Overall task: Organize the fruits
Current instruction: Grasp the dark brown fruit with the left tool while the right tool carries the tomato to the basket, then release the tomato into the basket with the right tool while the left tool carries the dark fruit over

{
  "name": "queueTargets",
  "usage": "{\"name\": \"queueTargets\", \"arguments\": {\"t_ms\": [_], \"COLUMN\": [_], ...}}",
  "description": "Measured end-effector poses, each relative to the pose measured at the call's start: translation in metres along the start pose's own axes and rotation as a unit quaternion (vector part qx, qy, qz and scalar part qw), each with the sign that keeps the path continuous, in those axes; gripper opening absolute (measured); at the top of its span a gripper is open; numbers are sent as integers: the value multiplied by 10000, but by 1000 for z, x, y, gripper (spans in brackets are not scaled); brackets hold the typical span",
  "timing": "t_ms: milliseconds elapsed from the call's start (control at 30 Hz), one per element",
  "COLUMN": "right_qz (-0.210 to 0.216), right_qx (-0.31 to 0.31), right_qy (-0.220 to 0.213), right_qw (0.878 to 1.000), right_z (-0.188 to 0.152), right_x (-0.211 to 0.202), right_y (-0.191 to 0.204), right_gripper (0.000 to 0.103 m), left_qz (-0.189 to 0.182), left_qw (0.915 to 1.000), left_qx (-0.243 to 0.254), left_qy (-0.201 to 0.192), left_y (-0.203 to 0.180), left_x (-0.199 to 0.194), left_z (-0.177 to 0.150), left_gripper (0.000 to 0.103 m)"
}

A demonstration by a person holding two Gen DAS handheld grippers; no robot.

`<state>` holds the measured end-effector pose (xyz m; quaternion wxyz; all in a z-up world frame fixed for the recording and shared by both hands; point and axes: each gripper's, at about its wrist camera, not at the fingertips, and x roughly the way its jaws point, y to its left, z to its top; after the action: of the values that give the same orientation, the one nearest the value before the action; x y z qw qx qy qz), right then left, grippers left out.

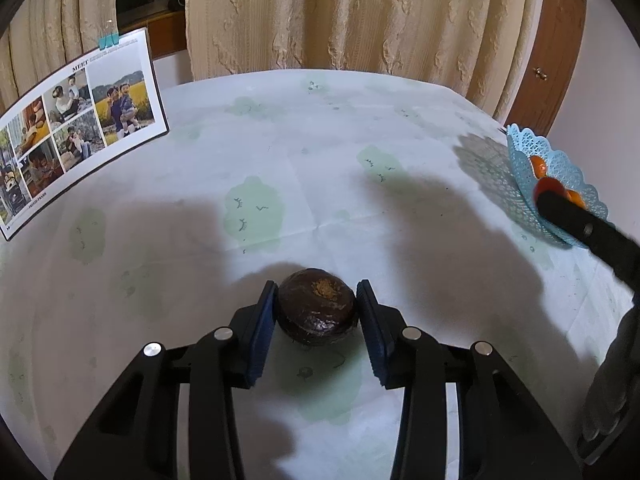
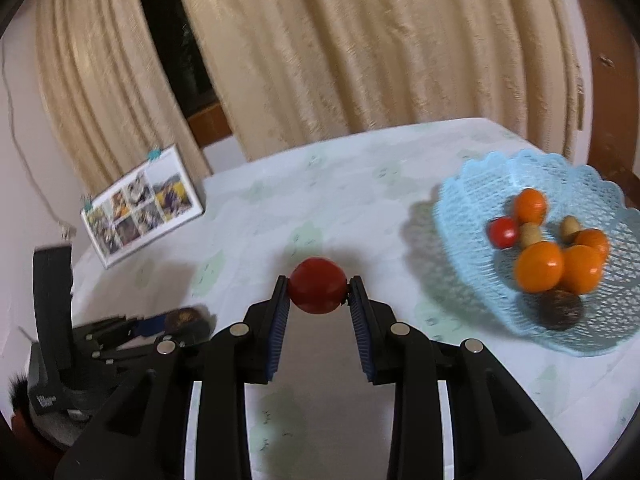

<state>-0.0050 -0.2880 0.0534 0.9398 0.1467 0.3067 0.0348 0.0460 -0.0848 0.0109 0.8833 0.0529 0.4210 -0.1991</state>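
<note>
My left gripper (image 1: 317, 303) is shut on a dark brown round fruit (image 1: 316, 306) that rests low on the tablecloth. My right gripper (image 2: 318, 290) is shut on a red round fruit (image 2: 318, 290) and holds it above the table, left of a light blue lace basket (image 2: 472, 216). The basket holds several oranges (image 2: 538, 266), a small red fruit (image 2: 503, 232), two tan fruits and a dark brown fruit (image 2: 560, 310). The left gripper with its dark fruit (image 2: 182, 320) shows at the lower left of the right wrist view. The basket (image 1: 524, 152) sits at the right edge of the left wrist view.
A photo calendar (image 1: 80, 128) stands at the table's far left. The table has a pale cloth with green patches (image 1: 320, 160). Beige curtains (image 1: 360, 12) hang behind it. A wooden cabinet (image 1: 556, 52) stands at the far right.
</note>
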Motion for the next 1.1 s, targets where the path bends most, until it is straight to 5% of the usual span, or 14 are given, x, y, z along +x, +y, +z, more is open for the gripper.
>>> {"name": "queueTargets", "arguments": {"t_ms": [333, 600, 700, 833, 1100], "right_qz": [-633, -822, -727, -795, -2011], "right_qx": [793, 936, 1151, 1274, 1378], "right_qy": [-492, -393, -464, -694, -1440], "right_qw": [9936, 9914, 9896, 9862, 9591], "right_z": [12, 14, 12, 12, 0], "right_x": [-37, -36, -38, -51, -96], "right_y": [-69, -97, -106, -114, -138], "right_gripper": [31, 33, 51, 53, 53], "left_qz": [-76, -141, -164, -198, -331], "left_qw": [9999, 9997, 9996, 9993, 9976], "left_qx": [99, 178, 209, 273, 572], "left_qy": [-105, -104, -120, -153, -209], "left_y": [-14, -30, -35, -43, -78], "left_x": [-10, -12, -13, -16, -17], "left_z": [2, 3, 4, 7, 18], "left_gripper": [41, 41, 41, 41, 41]}}
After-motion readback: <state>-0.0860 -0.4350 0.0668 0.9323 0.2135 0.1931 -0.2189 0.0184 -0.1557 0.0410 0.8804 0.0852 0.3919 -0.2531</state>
